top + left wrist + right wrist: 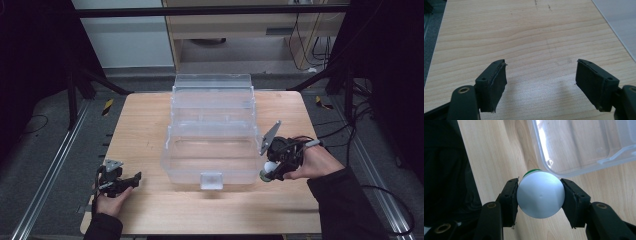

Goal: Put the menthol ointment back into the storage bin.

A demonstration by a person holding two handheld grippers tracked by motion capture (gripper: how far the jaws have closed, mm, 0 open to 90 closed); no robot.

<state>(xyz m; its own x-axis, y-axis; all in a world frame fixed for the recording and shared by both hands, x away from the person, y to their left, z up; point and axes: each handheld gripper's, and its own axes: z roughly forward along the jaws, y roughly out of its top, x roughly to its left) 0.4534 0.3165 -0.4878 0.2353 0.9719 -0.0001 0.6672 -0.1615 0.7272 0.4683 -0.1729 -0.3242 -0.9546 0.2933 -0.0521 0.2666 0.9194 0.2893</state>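
Right gripper (540,195) jaws clamped on a white round-ended bottle (540,195) just beside the clear box (584,145); left gripper (541,82) jaws spread wide over bare worktop (524,37).

Worktop (150,125): pale wood grain. Storage box (212,125): clear, colourless. Held bottle (540,195): white base, green band. Both hand-held grippers: black, with 2 black jaws each.

A light wooden table (150,125) carries one clear plastic box (212,135), lid open.
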